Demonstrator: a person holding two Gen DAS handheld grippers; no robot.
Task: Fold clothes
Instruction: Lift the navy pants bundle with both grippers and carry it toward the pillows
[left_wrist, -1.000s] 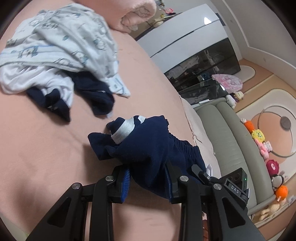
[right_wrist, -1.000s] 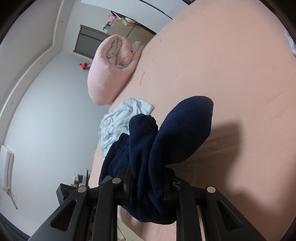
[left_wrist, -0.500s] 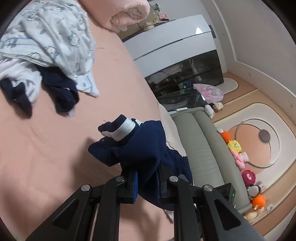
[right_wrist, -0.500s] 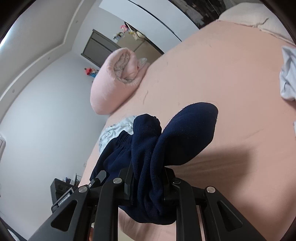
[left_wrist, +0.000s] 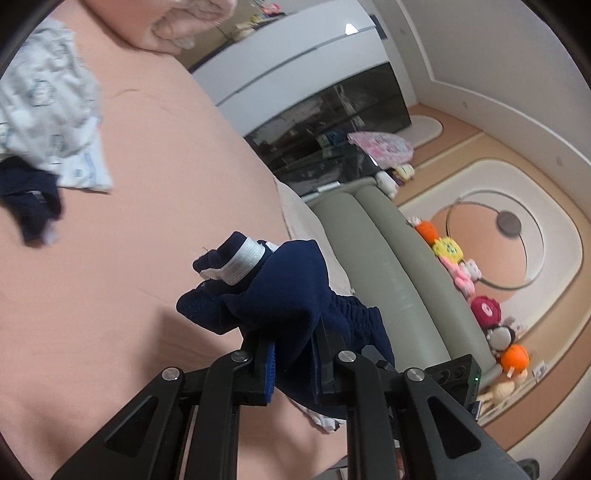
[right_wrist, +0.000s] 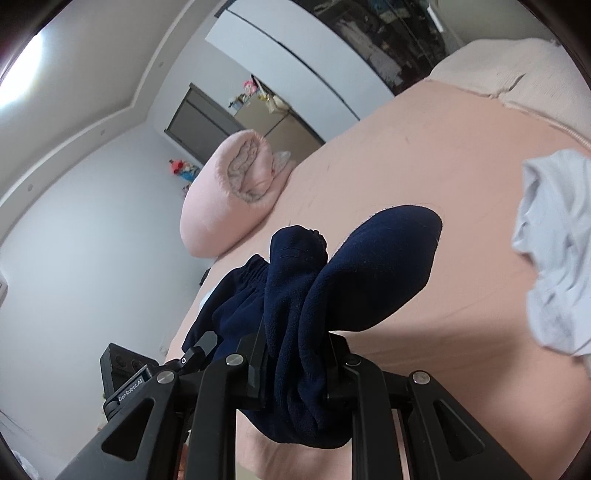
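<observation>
Your left gripper (left_wrist: 293, 363) is clamped on a bunched fold of the navy garment (left_wrist: 284, 295); its jaws have just been closing, and the fabric now fills the narrow gap between the blue-faced pads. A white ribbed band (left_wrist: 243, 260) shows on the part of the cloth that pokes out past the fingers. Your right gripper (right_wrist: 295, 363) pinches another thick wad of the same navy garment (right_wrist: 332, 280), with a rounded lobe of it flopping forward and to the right, and an elastic gathered edge trailing off to the left. Both ends are held up off the pink bed sheet (left_wrist: 110, 277), which carries the garment's shadow beneath. Farther across the sheet in the left wrist view lies a heap with a pale printed garment (left_wrist: 44, 118) on top of a dark navy piece (left_wrist: 29, 203). In the right wrist view a light grey cloth (right_wrist: 554, 251) sits at the right edge, apart from what you hold. Beyond it, a rolled pink blanket (right_wrist: 229, 192) rests at the far end of the bed. Past the bed's edge in the left wrist view runs a grey-green padded bench (left_wrist: 399, 280) lined with plush toys (left_wrist: 465, 273).
</observation>
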